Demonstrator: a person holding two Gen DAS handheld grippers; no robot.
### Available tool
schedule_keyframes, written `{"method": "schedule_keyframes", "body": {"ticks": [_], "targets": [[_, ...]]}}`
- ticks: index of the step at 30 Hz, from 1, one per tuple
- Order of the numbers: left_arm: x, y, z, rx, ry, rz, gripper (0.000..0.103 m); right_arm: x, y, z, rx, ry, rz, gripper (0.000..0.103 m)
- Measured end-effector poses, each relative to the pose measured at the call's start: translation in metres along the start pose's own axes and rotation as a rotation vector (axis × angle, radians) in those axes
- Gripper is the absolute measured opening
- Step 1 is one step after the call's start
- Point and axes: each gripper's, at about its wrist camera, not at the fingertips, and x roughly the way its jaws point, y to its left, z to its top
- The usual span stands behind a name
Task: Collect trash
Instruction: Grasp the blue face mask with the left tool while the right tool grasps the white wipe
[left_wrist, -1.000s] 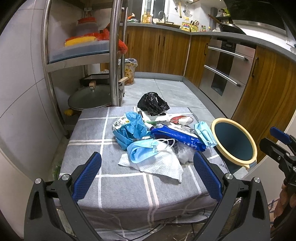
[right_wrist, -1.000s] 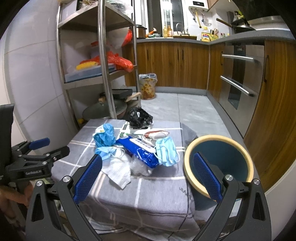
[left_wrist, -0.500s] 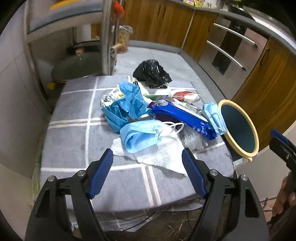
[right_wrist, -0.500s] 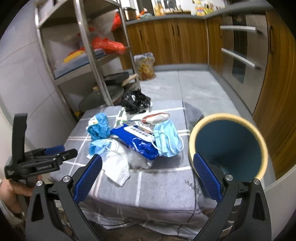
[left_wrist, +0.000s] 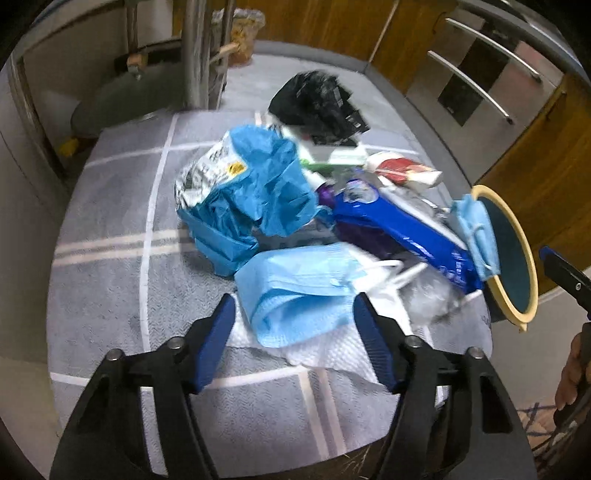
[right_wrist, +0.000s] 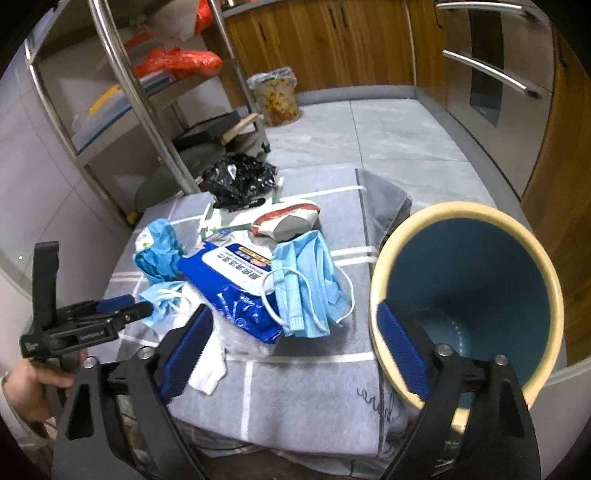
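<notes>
Two claws, both wide and holding nothing. My left claw (left_wrist: 293, 334) straddles the near edge of a crumpled light-blue face mask (left_wrist: 299, 291), which lies on a white paper towel (left_wrist: 332, 350); its pads sit to either side of the mask and I cannot tell whether they touch it. My right claw (right_wrist: 295, 350) hangs over the near right corner of the tabletop (right_wrist: 306, 398), one pad beside the trash heap, the other in front of the bin (right_wrist: 469, 295).

Progress, as I judge it: nothing collected yet. The bin, blue inside with a cream rim, stands just beside the tabletop's right edge, and the part of its interior I can see holds nothing.

Trash, outward from the mask: a crushed blue wrapper (left_wrist: 255, 195) with printed foil; a glossy blue wet-wipes pack (right_wrist: 236, 280); clear crinkled film under it; a second face mask (right_wrist: 310, 284) with loose white ear loops near the bin; a red-and-white packet (right_wrist: 288, 221); a flat white-and-green carton (right_wrist: 221, 218); a wadded black plastic bag (right_wrist: 240, 179) at the far edge. All lie clustered, overlapping, on the grey checked cloth.
</notes>
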Motion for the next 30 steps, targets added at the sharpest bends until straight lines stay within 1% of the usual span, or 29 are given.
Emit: {"method": "schedule_keyframes", "body": {"ticks": [2, 5, 6, 7, 8, 9, 10, 11, 15, 20, 25, 27, 30], "targets": [[0.002, 0.003, 0.001, -0.022, 0.007, -0.015, 0.056, 0.003, -0.003, 0.003, 0.019, 0.000, 0.000, 0.085], [0.008, 0.003, 0.002, -0.005, 0.015, -0.038, 0.048, 0.005, -0.001, 0.002, 0.033, -0.002, 0.019, 0.085], [0.011, 0.005, 0.003, -0.006, 0.019, -0.038, 0.042, 0.006, 0.002, 0.001, 0.023, -0.001, 0.019, 0.085], [0.015, 0.007, 0.004, -0.010, 0.024, -0.038, 0.032, 0.007, 0.004, 0.001, 0.017, 0.000, 0.020, 0.085], [0.018, 0.010, 0.004, -0.018, 0.028, -0.038, 0.027, 0.008, 0.004, 0.000, 0.014, 0.002, 0.021, 0.085], [0.019, 0.011, 0.004, -0.019, 0.029, -0.038, 0.012, 0.009, 0.006, 0.000, 0.012, 0.005, 0.020, 0.085], [0.019, 0.012, 0.003, -0.015, 0.027, -0.038, 0.005, 0.010, 0.006, -0.001, 0.009, 0.005, 0.018, 0.085], [0.018, 0.013, 0.003, -0.008, 0.022, -0.039, 0.002, 0.010, 0.006, -0.001, 0.008, 0.005, 0.015, 0.085], [0.003, 0.014, 0.002, 0.008, -0.015, -0.055, 0.001, 0.014, 0.002, -0.001, 0.019, 0.005, 0.009, 0.085], [-0.026, 0.018, 0.001, 0.002, -0.049, -0.038, 0.001, 0.017, 0.004, 0.000, 0.047, -0.002, 0.019, 0.085], [-0.064, 0.030, 0.000, -0.029, -0.101, -0.012, 0.001, 0.020, 0.032, -0.005, -0.008, 0.002, 0.061, 0.085], [-0.078, 0.035, 0.002, -0.044, -0.133, -0.008, 0.001, 0.026, 0.050, -0.011, -0.049, 0.021, 0.086, 0.085], [-0.090, 0.040, 0.004, -0.064, -0.159, -0.001, 0.001, 0.034, 0.072, -0.021, -0.101, 0.054, 0.116, 0.085]]}}
